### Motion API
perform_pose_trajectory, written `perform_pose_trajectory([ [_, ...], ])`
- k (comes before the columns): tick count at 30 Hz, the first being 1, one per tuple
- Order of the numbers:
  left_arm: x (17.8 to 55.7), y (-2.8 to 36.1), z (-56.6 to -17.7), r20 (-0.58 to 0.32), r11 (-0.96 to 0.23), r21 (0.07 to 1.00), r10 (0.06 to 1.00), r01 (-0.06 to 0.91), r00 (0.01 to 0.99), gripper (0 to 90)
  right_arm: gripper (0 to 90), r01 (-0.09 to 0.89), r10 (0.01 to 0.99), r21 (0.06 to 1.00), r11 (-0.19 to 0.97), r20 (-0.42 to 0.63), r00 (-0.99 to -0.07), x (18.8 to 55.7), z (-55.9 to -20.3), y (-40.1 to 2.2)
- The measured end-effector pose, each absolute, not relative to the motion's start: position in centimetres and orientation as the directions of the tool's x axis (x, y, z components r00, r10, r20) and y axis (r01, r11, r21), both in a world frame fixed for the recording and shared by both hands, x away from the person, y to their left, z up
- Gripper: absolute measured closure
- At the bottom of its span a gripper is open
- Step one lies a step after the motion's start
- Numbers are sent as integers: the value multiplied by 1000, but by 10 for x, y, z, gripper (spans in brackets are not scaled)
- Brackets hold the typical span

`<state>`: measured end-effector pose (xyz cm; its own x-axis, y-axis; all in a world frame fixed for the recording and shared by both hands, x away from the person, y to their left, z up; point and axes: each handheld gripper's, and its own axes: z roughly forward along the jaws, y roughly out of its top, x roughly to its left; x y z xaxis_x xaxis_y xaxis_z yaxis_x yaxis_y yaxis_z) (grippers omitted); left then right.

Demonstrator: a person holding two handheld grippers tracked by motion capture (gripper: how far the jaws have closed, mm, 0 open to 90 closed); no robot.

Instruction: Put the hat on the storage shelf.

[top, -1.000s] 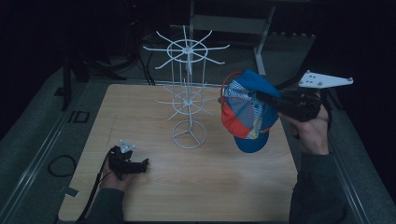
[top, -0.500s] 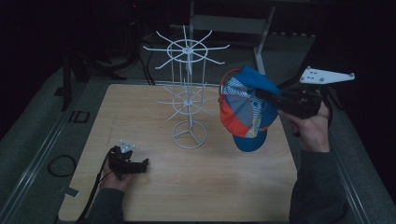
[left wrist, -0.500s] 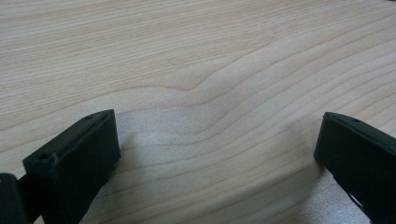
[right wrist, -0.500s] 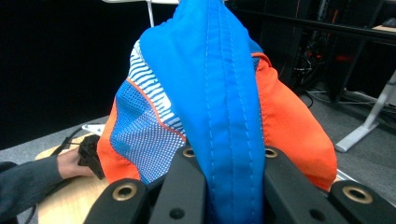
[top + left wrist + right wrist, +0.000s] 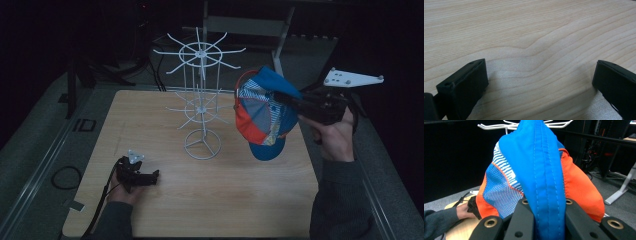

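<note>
Beside the rack (image 5: 201, 100), cap (image 5: 262, 112) hanging upright, brim downward

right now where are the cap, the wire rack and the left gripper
cap (image 5: 260, 112), high view, on its orange and striped side
wire rack (image 5: 202, 145), high view, on its round base
left gripper (image 5: 155, 174), high view, between its jaw tips

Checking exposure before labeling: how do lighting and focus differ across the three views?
High view: dim, surroundings nearly black, slightly soft; the cap and white rack stand out. Left gripper view: bright, even light on the table, soft shadow between the open jaws. Right gripper view: cap well lit and sharp, dark background.
</note>
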<state>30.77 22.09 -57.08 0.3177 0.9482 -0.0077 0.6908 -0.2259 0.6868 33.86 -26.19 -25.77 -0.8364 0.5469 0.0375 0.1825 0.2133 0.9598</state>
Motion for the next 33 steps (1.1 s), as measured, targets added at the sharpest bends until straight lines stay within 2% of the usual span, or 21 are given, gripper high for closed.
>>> perform_pose_trajectory([
  [33, 308, 221, -571, -8, -225, 687, 948, 691, 317, 2, 878, 141, 497, 985, 104, 71, -865, 334, -242, -266],
])
